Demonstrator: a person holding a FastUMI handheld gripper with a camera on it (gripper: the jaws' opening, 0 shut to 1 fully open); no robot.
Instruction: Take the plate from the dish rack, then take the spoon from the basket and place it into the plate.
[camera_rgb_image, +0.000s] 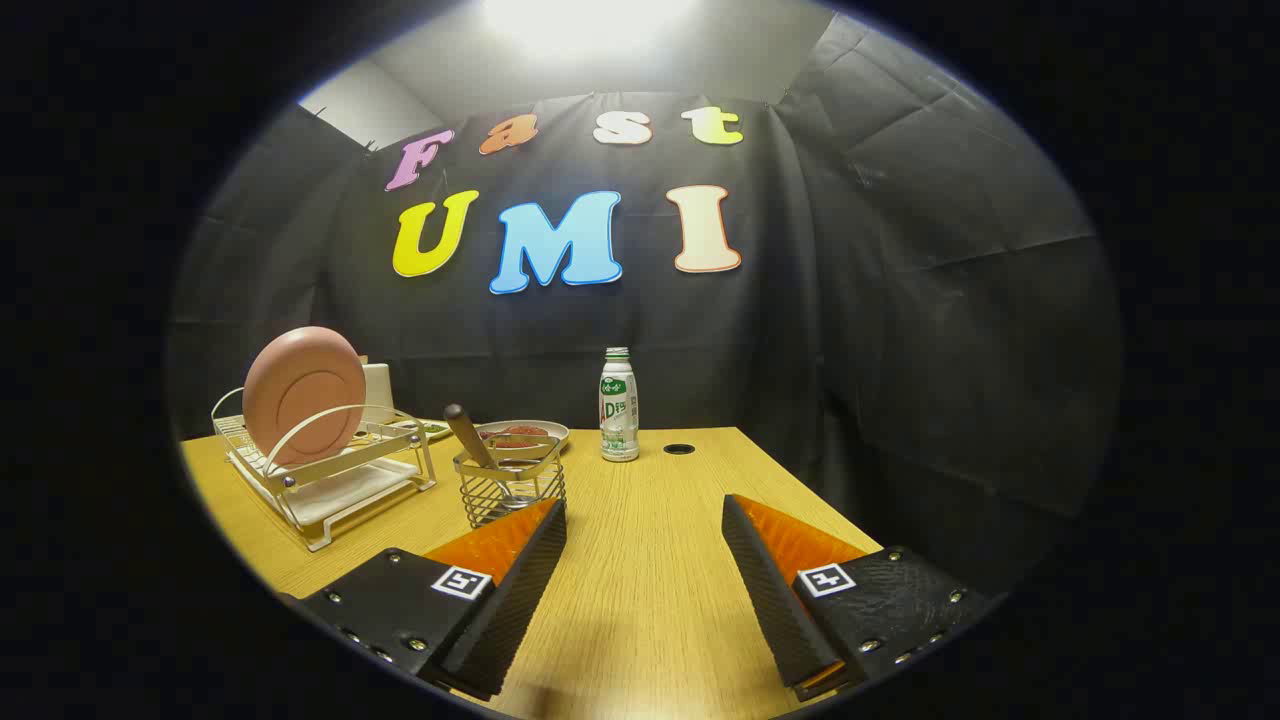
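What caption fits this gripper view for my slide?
Open fingers over the table, with the plate in the rack and the spoon in the basket beyond.

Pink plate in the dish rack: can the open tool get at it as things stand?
Probably yes. The pink plate stands upright in the dish rack, its upper edge exposed; the tool is open with nothing between its fingers.

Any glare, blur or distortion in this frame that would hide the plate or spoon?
Gripper view: overhead light blows out above the wall; fisheye bends the table edges; plate in the dish rack and spoon in the basket stay sharp; open gripper holds nothing.
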